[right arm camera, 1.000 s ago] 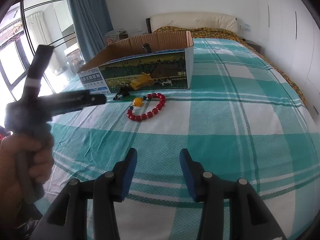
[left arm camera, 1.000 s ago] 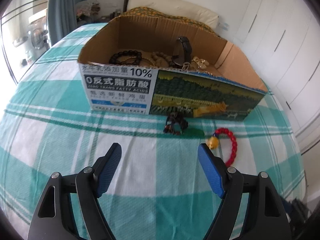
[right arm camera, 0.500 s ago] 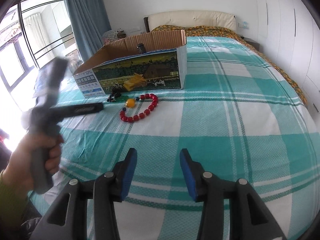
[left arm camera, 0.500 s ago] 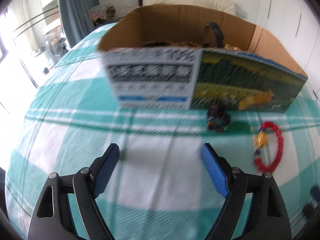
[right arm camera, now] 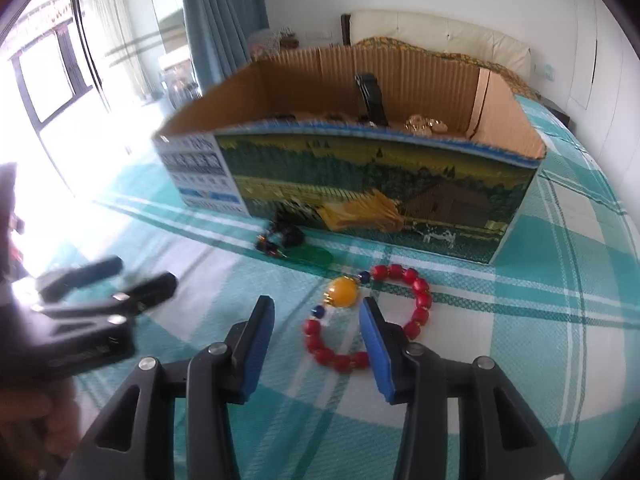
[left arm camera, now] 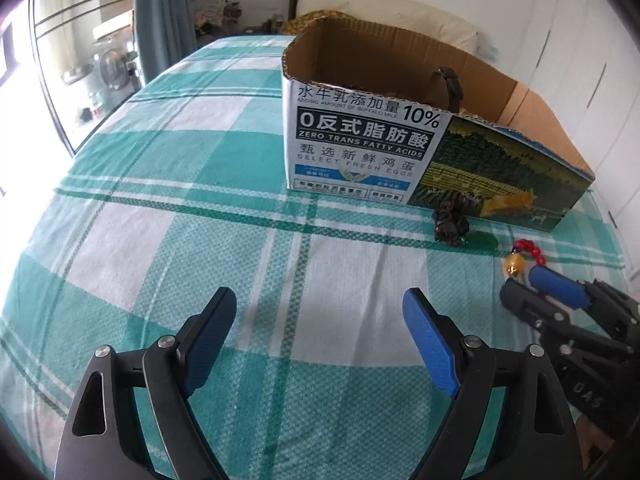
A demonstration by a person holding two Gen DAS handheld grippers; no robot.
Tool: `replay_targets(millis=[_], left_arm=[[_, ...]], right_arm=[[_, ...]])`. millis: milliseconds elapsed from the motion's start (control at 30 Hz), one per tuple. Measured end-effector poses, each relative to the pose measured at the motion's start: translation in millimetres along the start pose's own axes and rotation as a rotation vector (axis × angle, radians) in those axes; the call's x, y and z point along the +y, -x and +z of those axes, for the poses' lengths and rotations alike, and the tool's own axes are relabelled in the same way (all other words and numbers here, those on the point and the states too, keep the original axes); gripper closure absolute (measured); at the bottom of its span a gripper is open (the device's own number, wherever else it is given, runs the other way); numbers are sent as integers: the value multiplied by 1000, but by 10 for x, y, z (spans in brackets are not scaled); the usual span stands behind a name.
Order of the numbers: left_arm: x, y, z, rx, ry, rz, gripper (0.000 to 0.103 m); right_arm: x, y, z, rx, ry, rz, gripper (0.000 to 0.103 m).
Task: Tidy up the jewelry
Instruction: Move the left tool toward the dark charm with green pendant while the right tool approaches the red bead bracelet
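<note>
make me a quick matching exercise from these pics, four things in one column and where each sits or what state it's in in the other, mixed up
Things:
1. red bead bracelet
2. black strap
3. dark bead cluster
4. left claw

Places or states:
a. stands up inside the cardboard box
b. open, nothing between its pads
c. lies on the checked cover right in front of the right claw
d. lies on the cover at the foot of the box's printed front

Pairs: 1-c, 2-a, 3-d, 4-b
</note>
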State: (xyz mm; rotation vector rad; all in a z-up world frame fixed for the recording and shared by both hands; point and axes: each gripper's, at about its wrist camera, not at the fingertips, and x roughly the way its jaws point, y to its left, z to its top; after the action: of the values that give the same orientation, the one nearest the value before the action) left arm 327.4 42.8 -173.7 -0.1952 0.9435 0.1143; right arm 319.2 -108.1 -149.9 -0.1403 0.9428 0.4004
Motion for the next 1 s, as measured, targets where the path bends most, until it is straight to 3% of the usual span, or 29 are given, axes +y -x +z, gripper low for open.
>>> replay_targets(millis=[133,300,367,467,500,633,900,1000], left_arm=[[-178,-37,118,-2,-14,-47,17],[-525,-119,254,-16,-53,-96,15],[-679,-195,278,-13,-77,-75,15],[-823,-336,318,-11,-98,27,15],[-836,-369,330,-19,-92,56,9],[-748,-422,365,-15,-59,183,7],[-193,-62,-21,-22,-78,192,7],[-19,64,-170,1,-66,127,8]], right_arm=[[-93,82,-173,6,42,-104,61],[-418,332,-439,21,-34,-167,61],[-548,434,-554,26,-66,-183,61],[-657,569,-695,28,-97,-199,61],[-672,601,-737,25,-105,-196,61],[-712,737,-846,5,-118,-185,61],[-782,883,-853,-32,-135,-184,61],[-809,965,-880,-50,-148,-186,60]])
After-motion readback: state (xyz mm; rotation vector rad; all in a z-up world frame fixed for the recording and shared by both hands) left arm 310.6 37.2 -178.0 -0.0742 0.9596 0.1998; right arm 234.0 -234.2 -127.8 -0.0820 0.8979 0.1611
